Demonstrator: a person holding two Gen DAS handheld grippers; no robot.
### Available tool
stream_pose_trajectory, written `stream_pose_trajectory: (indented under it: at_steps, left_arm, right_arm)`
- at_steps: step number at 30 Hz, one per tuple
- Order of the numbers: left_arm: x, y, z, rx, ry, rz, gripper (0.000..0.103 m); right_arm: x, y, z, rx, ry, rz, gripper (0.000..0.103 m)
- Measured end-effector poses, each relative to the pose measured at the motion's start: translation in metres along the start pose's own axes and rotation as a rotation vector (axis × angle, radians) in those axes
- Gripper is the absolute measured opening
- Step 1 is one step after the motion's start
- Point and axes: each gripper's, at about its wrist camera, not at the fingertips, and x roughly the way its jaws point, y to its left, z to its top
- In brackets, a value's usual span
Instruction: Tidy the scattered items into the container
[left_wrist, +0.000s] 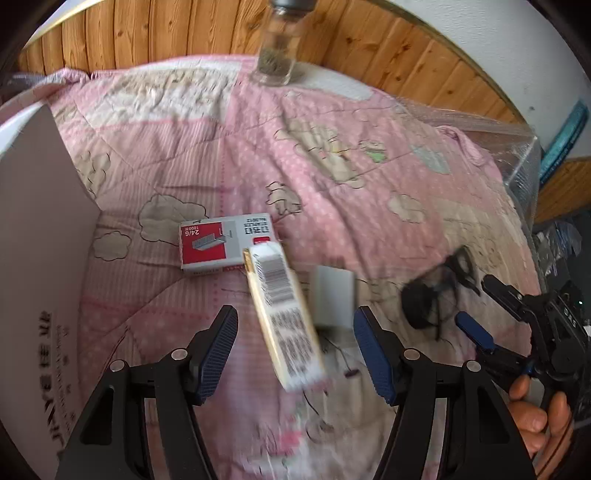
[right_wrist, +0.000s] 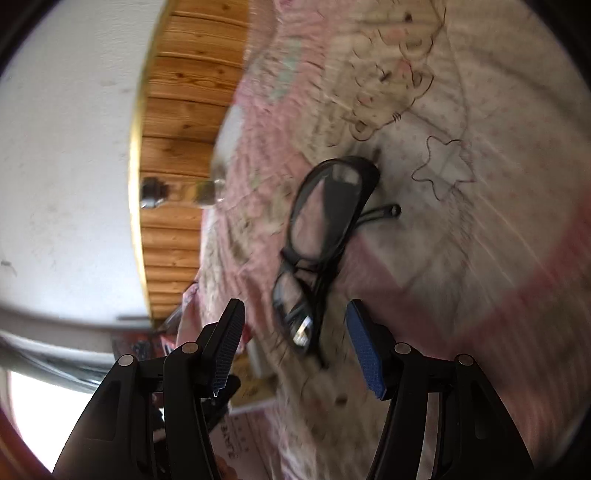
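My left gripper (left_wrist: 295, 350) is open over the pink quilt (left_wrist: 332, 166). A long white barcode box (left_wrist: 286, 317), blurred, sits between its fingers, and neither pad touches it. I cannot tell whether it rests on the quilt. Beyond it lie a red and grey staples box (left_wrist: 221, 243) and a small white box (left_wrist: 332, 301). Black glasses (left_wrist: 439, 291) lie to the right, with my right gripper (left_wrist: 480, 306) next to them. In the right wrist view my right gripper (right_wrist: 297, 347) is open, and the folded glasses (right_wrist: 325, 236) lie just ahead of its fingers. The white cardboard container (left_wrist: 40, 258) stands at the left.
A glass jar (left_wrist: 277, 48) stands at the quilt's far edge by the wooden panelling (left_wrist: 388, 48); the same jar (right_wrist: 184, 192) shows in the right wrist view. A clear plastic wrap (left_wrist: 517, 147) lies at the right edge. A hand (left_wrist: 535, 417) holds the right gripper.
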Motion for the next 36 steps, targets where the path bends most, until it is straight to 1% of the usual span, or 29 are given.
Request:
stream_pose_trajectory:
  at_steps: [2,3,6,7,8,9,10,11,12,13,14,16,18,22,28,31,36]
  left_arm:
    - [0.011,0.008,0.002,-0.026,0.01,-0.007,0.066]
    - [0.015,0.012,0.003,-0.04,0.016,-0.013,0.066]
    - [0.02,0.021,0.004,-0.075,-0.002,-0.052,0.067]
    - [0.02,0.021,0.005,-0.068,-0.01,-0.053,0.066]
    - [0.02,0.021,0.006,-0.06,-0.018,-0.055,0.063]
    - [0.02,0.021,0.007,-0.057,-0.026,-0.062,0.059]
    - [0.02,0.021,0.008,-0.056,-0.033,-0.074,0.049]
    - [0.019,0.02,0.01,-0.054,-0.04,-0.078,0.035]
    - [0.018,0.019,0.011,-0.044,-0.041,-0.066,0.027]
    - [0.019,0.018,0.012,-0.03,-0.035,-0.049,0.024]
    - [0.02,0.017,0.012,-0.021,-0.028,-0.046,0.024]
    - [0.019,0.014,0.012,-0.007,-0.031,-0.043,0.024]
    - [0.017,0.012,0.01,0.008,-0.037,-0.039,0.023]
    - [0.012,0.014,0.006,0.005,-0.038,-0.058,0.023]
    - [-0.002,0.02,-0.008,-0.006,-0.042,-0.075,0.023]
    - [-0.008,0.021,-0.017,-0.007,-0.034,-0.079,0.023]
    - [-0.022,0.015,-0.033,0.015,-0.019,-0.069,0.023]
  right_arm:
    - [0.011,0.01,0.008,-0.036,-0.001,-0.012,0.062]
    - [0.019,0.014,0.013,-0.051,0.009,-0.027,0.061]
    - [0.04,0.034,0.025,-0.128,0.021,-0.099,0.061]
    - [0.046,0.04,0.027,-0.154,0.021,-0.131,0.06]
    - [0.053,0.048,0.028,-0.182,0.022,-0.168,0.059]
    - [0.057,0.054,0.029,-0.207,0.024,-0.205,0.051]
    - [0.062,0.059,0.03,-0.228,0.023,-0.251,0.046]
    - [0.065,0.062,0.031,-0.237,0.017,-0.282,0.045]
    - [0.067,0.064,0.033,-0.234,0.012,-0.289,0.042]
    - [0.067,0.064,0.034,-0.225,0.009,-0.29,0.04]
    - [0.067,0.06,0.037,-0.197,0.008,-0.27,0.036]
    - [0.062,0.05,0.04,-0.127,0.027,-0.184,0.021]
    - [0.057,0.046,0.04,-0.123,0.027,-0.161,0.018]
    - [0.042,0.043,0.034,-0.172,0.066,-0.152,0.017]
    - [-0.004,0.048,0.008,-0.341,0.139,-0.22,0.014]
    - [-0.021,0.044,-0.005,-0.359,0.145,-0.241,0.014]
    - [-0.035,0.041,-0.027,-0.342,0.141,-0.248,0.014]
